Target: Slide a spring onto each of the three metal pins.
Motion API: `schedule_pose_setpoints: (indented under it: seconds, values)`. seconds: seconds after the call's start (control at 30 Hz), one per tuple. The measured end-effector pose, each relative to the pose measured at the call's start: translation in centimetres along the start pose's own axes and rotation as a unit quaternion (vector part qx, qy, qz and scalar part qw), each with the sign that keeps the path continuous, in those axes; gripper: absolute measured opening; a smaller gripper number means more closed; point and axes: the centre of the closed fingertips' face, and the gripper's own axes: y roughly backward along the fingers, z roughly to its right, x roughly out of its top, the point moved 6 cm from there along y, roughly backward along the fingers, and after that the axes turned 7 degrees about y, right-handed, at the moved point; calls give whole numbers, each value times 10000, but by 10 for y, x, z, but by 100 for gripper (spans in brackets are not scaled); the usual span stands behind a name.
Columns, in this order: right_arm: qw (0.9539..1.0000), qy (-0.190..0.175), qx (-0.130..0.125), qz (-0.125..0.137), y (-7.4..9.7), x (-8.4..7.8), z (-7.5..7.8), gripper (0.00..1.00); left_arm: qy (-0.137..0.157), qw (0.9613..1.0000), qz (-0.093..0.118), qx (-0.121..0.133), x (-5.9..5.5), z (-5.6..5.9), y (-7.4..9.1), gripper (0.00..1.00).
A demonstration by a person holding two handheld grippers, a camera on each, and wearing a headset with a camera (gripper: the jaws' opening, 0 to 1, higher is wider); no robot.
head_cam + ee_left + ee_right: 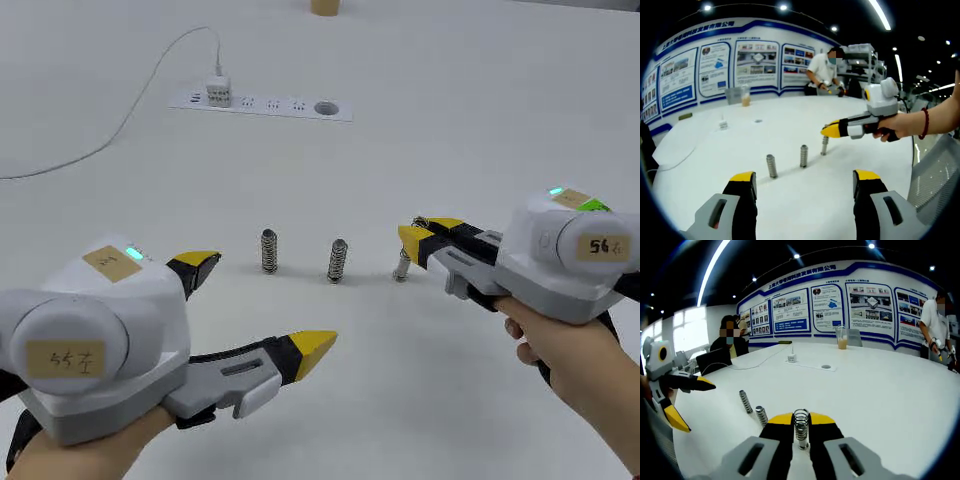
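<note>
Three metal pins stand in a row on the white table. The left pin (268, 250) and the middle pin (338, 260) each carry a spring. My right gripper (425, 231) is over the right pin (402, 266), shut on a spring (800, 423) that sits on the top of that pin (801, 443). My left gripper (254, 302) hovers open in front of the row with nothing between its fingers (742, 178). In the left gripper view the three pins (803, 156) stand ahead, and the right gripper (832, 130) comes in from the right.
A white power strip (262, 103) with a plugged-in charger (218, 90) and a cable lies farther back. A brown cup (324, 6) stands at the far edge. A person (824, 70) works at the table's far side, and another person (728, 342) sits beside it.
</note>
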Motion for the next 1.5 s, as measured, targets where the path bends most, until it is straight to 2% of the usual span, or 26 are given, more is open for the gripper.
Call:
schedule_pose_setpoints:
  seconds: [0.13,0.57,0.87,0.97,1.2,1.37,1.5]
  values:
    - [10000,65,19,-73,-2,-4,-1,12,-15,10000,-5,13,0,-1,0,80]
    - [9995,-158,38,-268,-8,-17,0,12,-12,10000,-45,50,-1,-3,1,79]
    - [9990,-172,95,-412,-11,-25,-2,12,-19,9999,-93,66,-3,-3,0,78]
    - [9990,-219,91,-379,-10,-25,-3,12,-21,9999,-104,64,-3,-3,0,77]
    - [9984,-147,144,-525,-10,-30,-5,13,-54,9999,-114,55,-4,-2,-1,77]
    - [9981,-252,143,-551,-8,-30,-6,21,-53,9999,-123,84,-4,-4,0,77]
    - [9983,-232,158,-505,-3,-25,-7,24,-62,9998,-150,134,-2,-6,1,77]
